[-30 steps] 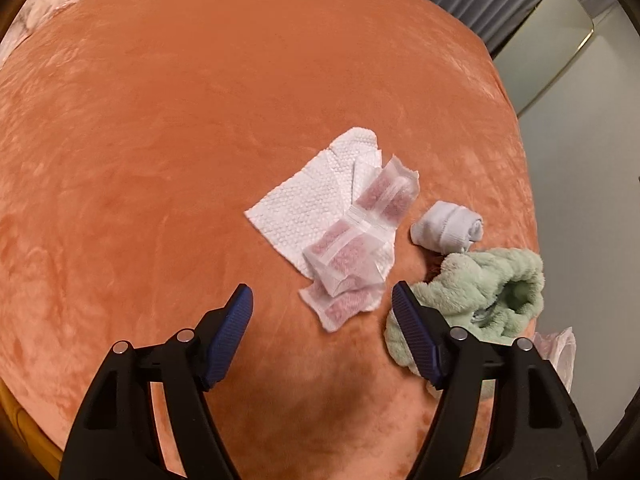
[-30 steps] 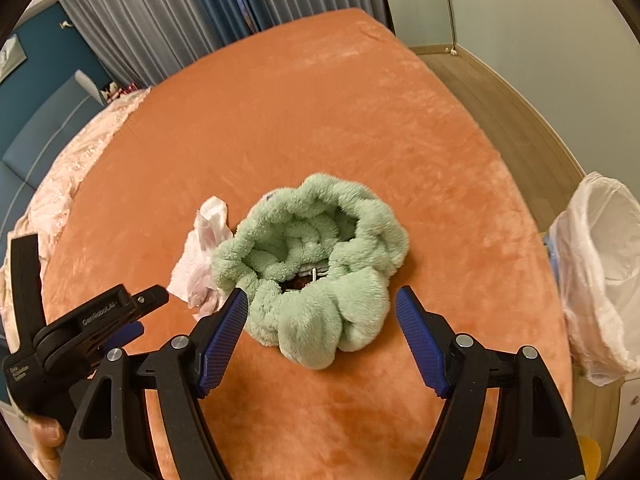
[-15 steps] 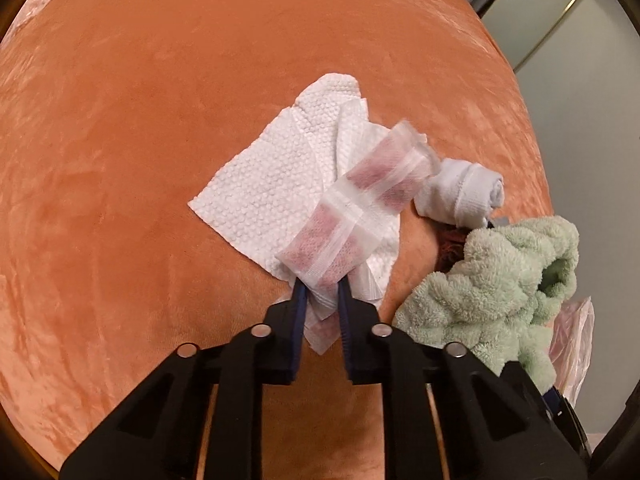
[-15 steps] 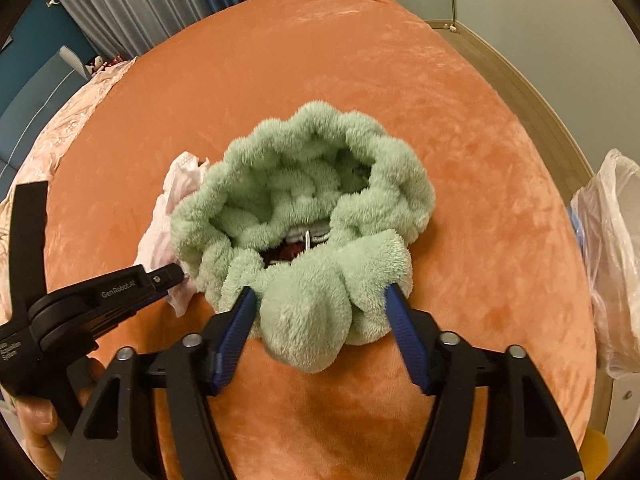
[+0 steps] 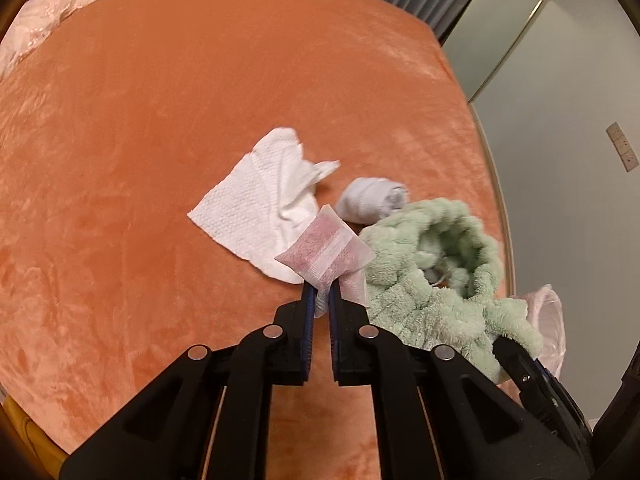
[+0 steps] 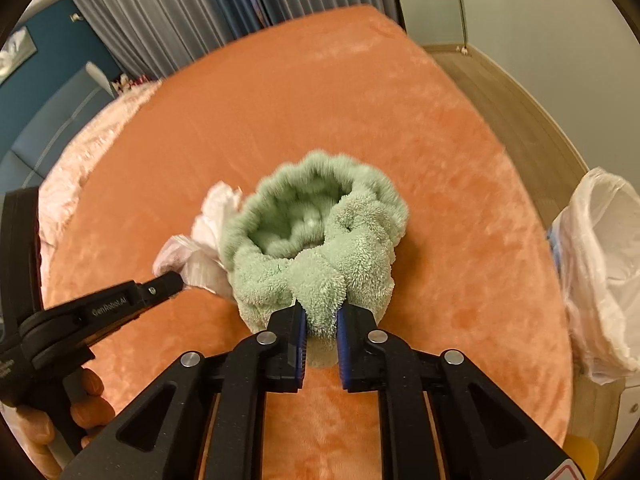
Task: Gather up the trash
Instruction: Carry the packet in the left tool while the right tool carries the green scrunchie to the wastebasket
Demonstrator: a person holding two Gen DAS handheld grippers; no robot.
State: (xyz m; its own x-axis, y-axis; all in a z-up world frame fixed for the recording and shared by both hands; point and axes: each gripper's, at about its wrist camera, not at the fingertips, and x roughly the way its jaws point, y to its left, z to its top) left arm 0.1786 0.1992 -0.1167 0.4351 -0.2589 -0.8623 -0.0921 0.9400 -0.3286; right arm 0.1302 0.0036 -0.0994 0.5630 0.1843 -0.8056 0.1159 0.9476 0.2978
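Both tongs have just been closing: left tongs point(image 5: 320, 296) pinch the pink sachet point(image 5: 326, 254); right tongs point(image 6: 322, 320) clamp the green fleece point(image 6: 320, 240); trash bag point(image 6: 600, 272) lies right, nearer the right tongs.

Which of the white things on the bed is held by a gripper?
The sachet with pink grains: the left gripper pinches it, lifted. The paper towel and rolled sock lie free.

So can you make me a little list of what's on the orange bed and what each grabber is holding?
surface: orange blanket
left gripper: jaws shut on the pink sachets
right gripper: jaws just closed, shut on the green fluffy towel
lying loose: white paper towel; rolled white sock
beside the bed: white plastic bag
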